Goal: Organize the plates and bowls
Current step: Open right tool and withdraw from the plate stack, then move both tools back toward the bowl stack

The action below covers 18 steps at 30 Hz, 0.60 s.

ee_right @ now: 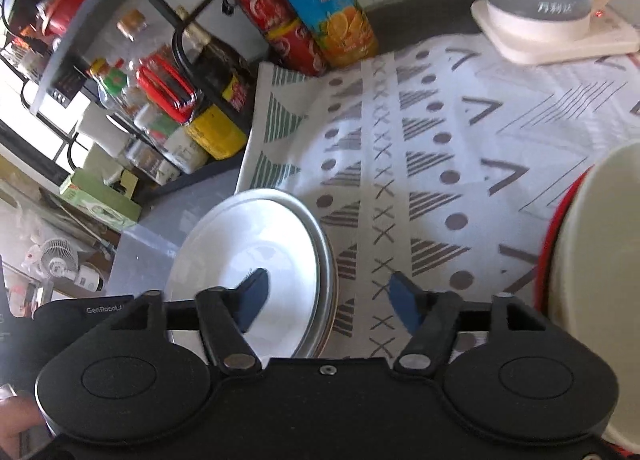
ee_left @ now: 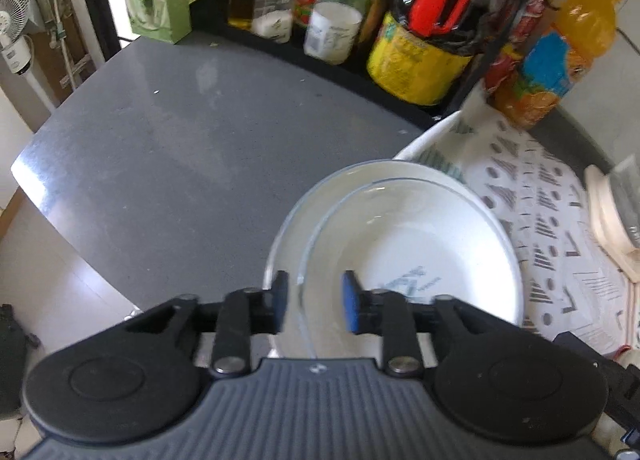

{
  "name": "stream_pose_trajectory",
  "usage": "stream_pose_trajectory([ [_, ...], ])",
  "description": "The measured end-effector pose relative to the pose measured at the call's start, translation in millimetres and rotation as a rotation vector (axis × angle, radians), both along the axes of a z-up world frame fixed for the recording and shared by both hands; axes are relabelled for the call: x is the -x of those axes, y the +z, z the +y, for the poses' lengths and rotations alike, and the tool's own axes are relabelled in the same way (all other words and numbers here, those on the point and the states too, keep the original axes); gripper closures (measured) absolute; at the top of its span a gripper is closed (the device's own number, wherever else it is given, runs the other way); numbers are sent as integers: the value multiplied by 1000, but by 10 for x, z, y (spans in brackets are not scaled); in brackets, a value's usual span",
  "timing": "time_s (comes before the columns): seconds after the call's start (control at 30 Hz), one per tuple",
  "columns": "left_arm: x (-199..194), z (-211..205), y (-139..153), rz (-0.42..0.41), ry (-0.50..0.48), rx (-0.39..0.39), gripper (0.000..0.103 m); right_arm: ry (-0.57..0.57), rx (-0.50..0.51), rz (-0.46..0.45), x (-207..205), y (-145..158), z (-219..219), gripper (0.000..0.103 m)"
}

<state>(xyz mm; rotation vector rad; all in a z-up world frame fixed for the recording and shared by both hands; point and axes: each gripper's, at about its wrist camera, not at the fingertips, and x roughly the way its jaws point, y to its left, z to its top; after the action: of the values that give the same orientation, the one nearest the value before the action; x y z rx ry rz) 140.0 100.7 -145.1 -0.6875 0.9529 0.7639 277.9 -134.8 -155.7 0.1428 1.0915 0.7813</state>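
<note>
Left hand-held gripper (ee_left: 315,300) parted, straddling glass bowl (ee_left: 400,252) rim; right hand-held gripper (ee_right: 328,300) wide, empty

Bright daylight, entering upper left. Pale glare on tabletop (ee_left: 168,132). Strong fisheye bending at edges (corners dark). Motion blur on bottles (ee_left: 332,8) and cloth (ee_left: 532,196); soft shadows across cloth.
</note>
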Motion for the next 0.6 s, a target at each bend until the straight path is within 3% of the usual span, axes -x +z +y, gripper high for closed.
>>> stream_pose_trajectory([
  [0.07,2,-65,62,-34,-8,-3,51,-12,-9,-17,5,62,-85,22],
  [0.23,-32,-252,197,-61,-17,-10,31,-20,-20,-70,38,232,-286,17],
  [0.6,-89,-708,529,-159,-72,-56,12,-60,-94,-158,42,552,-752,16],
])
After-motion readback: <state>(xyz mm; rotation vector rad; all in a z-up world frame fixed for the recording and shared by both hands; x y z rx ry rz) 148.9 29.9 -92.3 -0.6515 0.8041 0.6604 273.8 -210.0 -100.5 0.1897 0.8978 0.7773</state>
